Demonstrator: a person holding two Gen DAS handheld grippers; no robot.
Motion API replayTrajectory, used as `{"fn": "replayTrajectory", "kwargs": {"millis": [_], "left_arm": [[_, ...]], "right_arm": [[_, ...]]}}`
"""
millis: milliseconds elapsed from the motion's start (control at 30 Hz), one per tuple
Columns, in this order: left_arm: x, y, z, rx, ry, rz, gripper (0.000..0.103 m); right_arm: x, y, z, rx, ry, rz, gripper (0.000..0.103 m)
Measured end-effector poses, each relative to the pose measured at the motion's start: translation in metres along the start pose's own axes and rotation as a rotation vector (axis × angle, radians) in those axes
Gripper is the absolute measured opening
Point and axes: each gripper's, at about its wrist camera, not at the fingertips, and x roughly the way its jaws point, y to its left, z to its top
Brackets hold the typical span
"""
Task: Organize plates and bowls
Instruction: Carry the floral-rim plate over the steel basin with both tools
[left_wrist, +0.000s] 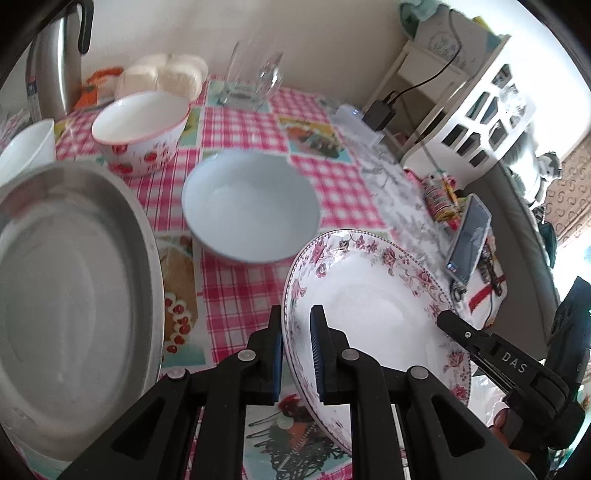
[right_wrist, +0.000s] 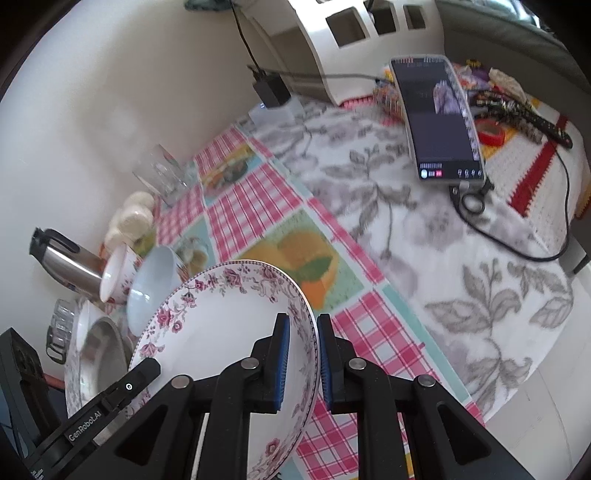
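Observation:
A white plate with a pink flower rim (left_wrist: 369, 295) (right_wrist: 221, 325) hangs tilted above the checked tablecloth, held from both sides. My left gripper (left_wrist: 297, 354) is shut on its left rim, and my right gripper (right_wrist: 303, 362) is shut on the opposite rim. Each view shows the other gripper's finger on the far rim: the right one (left_wrist: 454, 325), the left one (right_wrist: 147, 365). Beyond the plate sits a pale blue bowl (left_wrist: 251, 206) (right_wrist: 155, 284), and behind it a strawberry-patterned bowl (left_wrist: 140, 125) (right_wrist: 118, 277). A steel dish (left_wrist: 66, 295) (right_wrist: 103, 354) lies at the left.
A steel kettle (left_wrist: 55, 74), a white cup (left_wrist: 26, 147), glasses (left_wrist: 251, 77) and wrapped buns (left_wrist: 166, 74) line the back by the wall. A phone (right_wrist: 436, 118) with its cable lies on the grey floral cloth (right_wrist: 461, 258) at the right. A white shelf (left_wrist: 472, 103) stands behind.

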Motion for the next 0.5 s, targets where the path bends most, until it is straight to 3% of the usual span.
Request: {"fn": "replayTrajectory", "kwargs": {"millis": [300,500], "left_arm": [[-0.025,0.004,0.008,-0.004,-0.067,-0.042,0.014],[-0.041,0.022,0.011,-0.022,-0.094,-0.032,0.014]], "right_arm": [[-0.020,0.014,0.001,-0.027,-0.075,0.030,0.016],[-0.017,0.039,-0.002,-0.073,-0.075,0.036,0.016]]}}
